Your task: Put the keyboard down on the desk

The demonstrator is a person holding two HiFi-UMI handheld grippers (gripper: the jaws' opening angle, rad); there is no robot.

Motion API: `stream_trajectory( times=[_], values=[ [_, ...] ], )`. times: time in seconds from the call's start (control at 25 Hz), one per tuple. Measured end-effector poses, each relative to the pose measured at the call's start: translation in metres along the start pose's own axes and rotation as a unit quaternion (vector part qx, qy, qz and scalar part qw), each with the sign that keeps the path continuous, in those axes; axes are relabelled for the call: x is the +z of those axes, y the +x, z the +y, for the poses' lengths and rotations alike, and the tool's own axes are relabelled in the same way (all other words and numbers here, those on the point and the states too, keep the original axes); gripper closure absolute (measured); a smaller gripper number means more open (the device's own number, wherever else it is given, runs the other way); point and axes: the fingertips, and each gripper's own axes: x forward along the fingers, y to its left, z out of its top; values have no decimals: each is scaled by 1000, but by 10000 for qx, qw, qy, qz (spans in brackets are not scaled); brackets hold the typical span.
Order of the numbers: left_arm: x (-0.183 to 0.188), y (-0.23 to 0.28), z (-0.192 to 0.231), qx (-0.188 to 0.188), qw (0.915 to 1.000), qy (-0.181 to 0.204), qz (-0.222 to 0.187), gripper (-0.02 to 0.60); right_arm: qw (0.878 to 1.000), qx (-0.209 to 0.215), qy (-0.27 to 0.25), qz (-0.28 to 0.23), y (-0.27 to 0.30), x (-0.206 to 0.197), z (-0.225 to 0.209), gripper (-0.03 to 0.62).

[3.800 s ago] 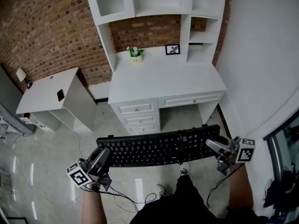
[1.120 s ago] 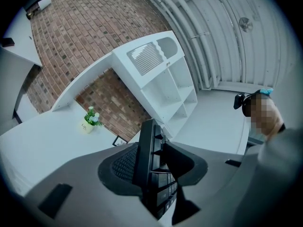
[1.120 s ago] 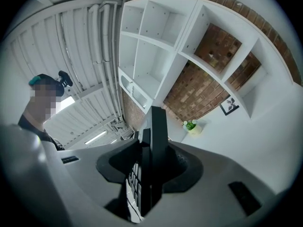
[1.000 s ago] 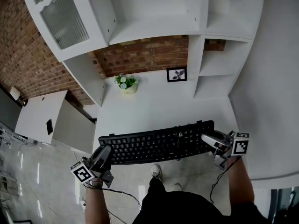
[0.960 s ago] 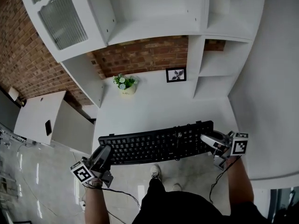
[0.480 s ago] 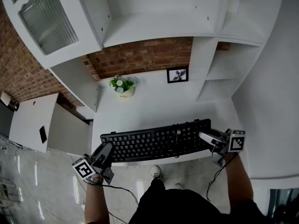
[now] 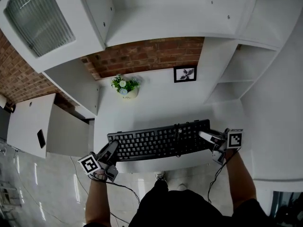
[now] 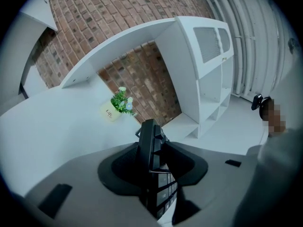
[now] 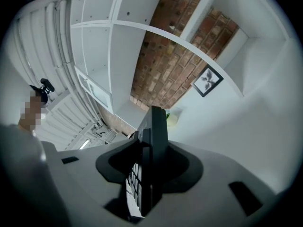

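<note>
At the tabletop's front edge: keyboard (image 7: 158, 142) lies lengthwise, keys up, over the white tabletop (image 7: 156, 110); its near long side runs about level with the front lip.
Left tongs (image 7: 112, 150): clenched on the keyboard's left end. In the left gripper view the end sits edge-on between the jaws.
Right tongs (image 7: 205, 136): clenched on the right end, the same edge-on hold in the right gripper view.
Contact: cannot tell whether the underside touches the tabletop yet; the head view shows no clear gap.
Cord (image 7: 177, 137): thin and dark, lying across the keys right of middle.
Back of tabletop: flower pot (image 7: 125, 87) and framed picture (image 7: 184, 74) stand near the brick wall, well apart from the keyboard, so the landing spot looks free.
Step in hand: set-down, by my reading, and late in the task — the keyboard is over its place but both tongs hold it.
Next move calls for: both ends brought down evenly until the body sits flat, perhaps a little further from the lip — then both tongs released and drawn outward off the ends.
Risk: letting one end go first could tip the keyboard or slide it off the edge.
</note>
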Motion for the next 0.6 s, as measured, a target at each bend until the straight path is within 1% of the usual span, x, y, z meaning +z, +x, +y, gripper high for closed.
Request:
stream_trajectory(
  times=[0.12,0.36,0.4,0.44,0.52,0.6],
  values=[
    [-2,9,24,78,9998,-102,162,402,9998,-9,-106,158,15,-1,-14,428],
    [-12,25,76,279,9981,-318,452,402,9987,-316,202,358,36,-13,-60,428],
    [-15,26,85,383,9971,-432,500,402,9979,-419,275,402,39,-16,-69,427],
    [-19,25,98,612,9943,-689,537,400,9965,-571,424,437,40,-20,-78,425],
    [-31,21,122,1111,9832,-1326,582,400,9898,-971,936,458,41,-31,-96,425],
    [-38,22,134,1365,9733,-1737,627,400,9871,-1065,1093,478,46,-36,-108,424]
  ],
)
